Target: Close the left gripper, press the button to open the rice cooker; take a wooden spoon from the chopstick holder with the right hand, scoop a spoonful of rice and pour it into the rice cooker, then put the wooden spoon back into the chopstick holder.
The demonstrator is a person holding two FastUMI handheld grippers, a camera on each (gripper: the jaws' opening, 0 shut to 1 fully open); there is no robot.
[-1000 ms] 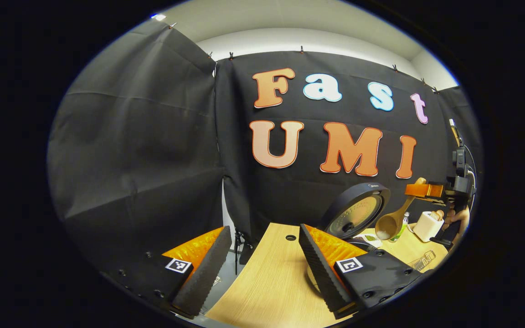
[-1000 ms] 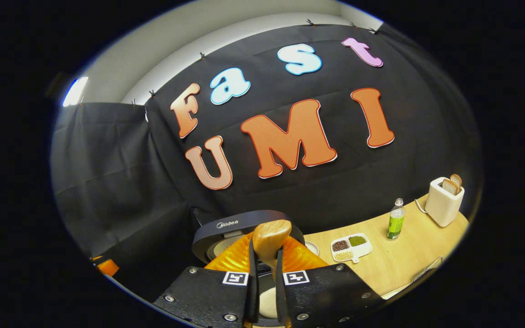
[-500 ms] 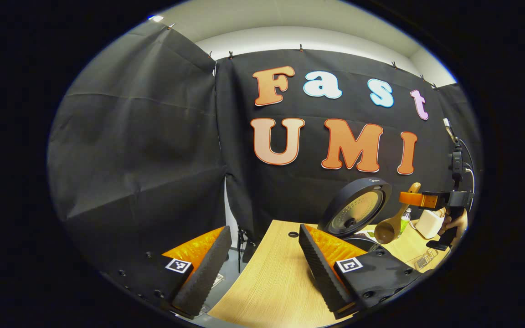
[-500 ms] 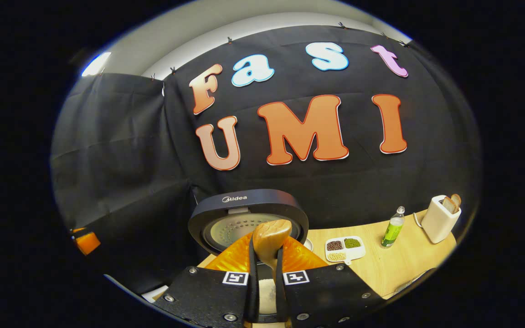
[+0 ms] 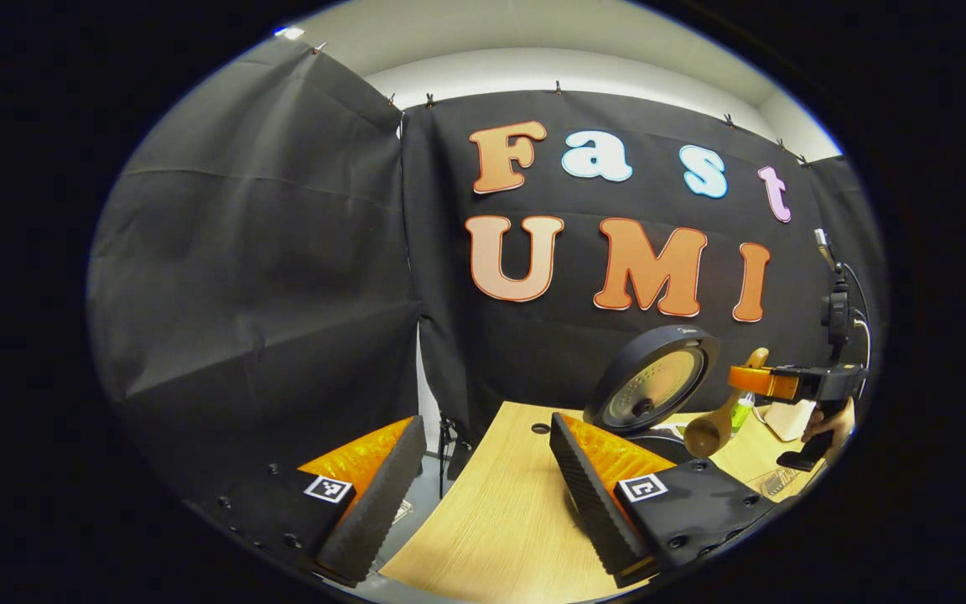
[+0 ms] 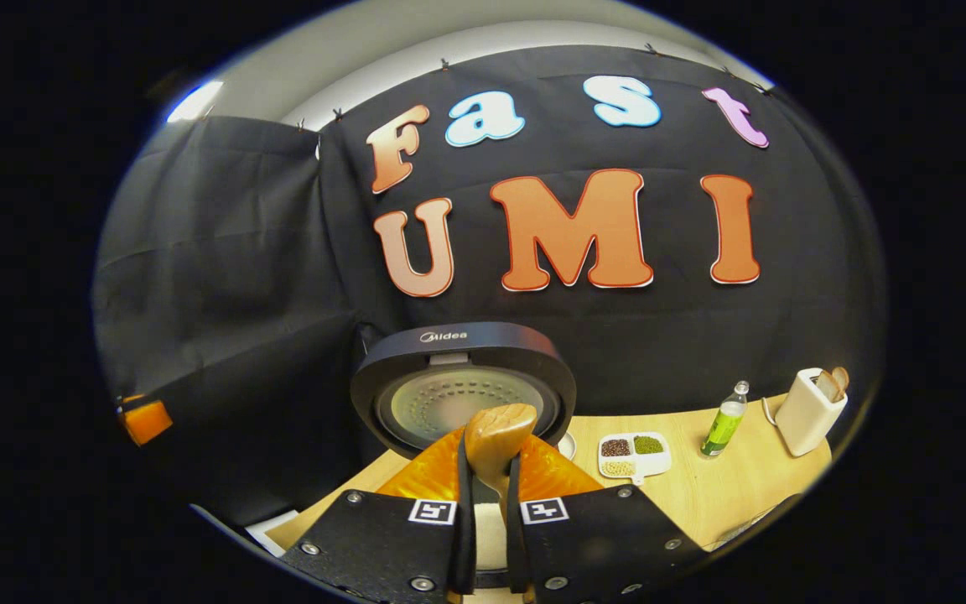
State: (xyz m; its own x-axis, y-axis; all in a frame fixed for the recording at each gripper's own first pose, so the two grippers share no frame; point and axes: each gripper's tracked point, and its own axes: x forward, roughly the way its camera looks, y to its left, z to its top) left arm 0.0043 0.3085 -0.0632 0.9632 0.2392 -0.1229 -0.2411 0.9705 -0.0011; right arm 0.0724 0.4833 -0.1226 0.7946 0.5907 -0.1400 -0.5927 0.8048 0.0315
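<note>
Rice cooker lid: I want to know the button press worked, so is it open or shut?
Open. The rice cooker lid stands raised, its perforated inner plate facing the camera, behind the wooden spoon.

Rice cooker (image 6: 462, 394) near the back of the table (image 6: 726, 495), lid up, right against the booth wall. In the right gripper view, wooden spoon (image 6: 495, 445) clamped in the right gripper (image 6: 483, 537), directly in front of the raised lid. To the right of the cooker: divided dish (image 6: 632, 453), then bottle (image 6: 722, 424), then toaster (image 6: 810, 411) farthest right, bread poking out on top.

In the left gripper view, left gripper (image 5: 483, 495) over the table's near left end, fingers well apart. Cooker lid (image 5: 651, 390) off to the right, spoon bowl (image 5: 705, 436) just right of it, hanging below the right gripper (image 5: 764, 382).
</note>
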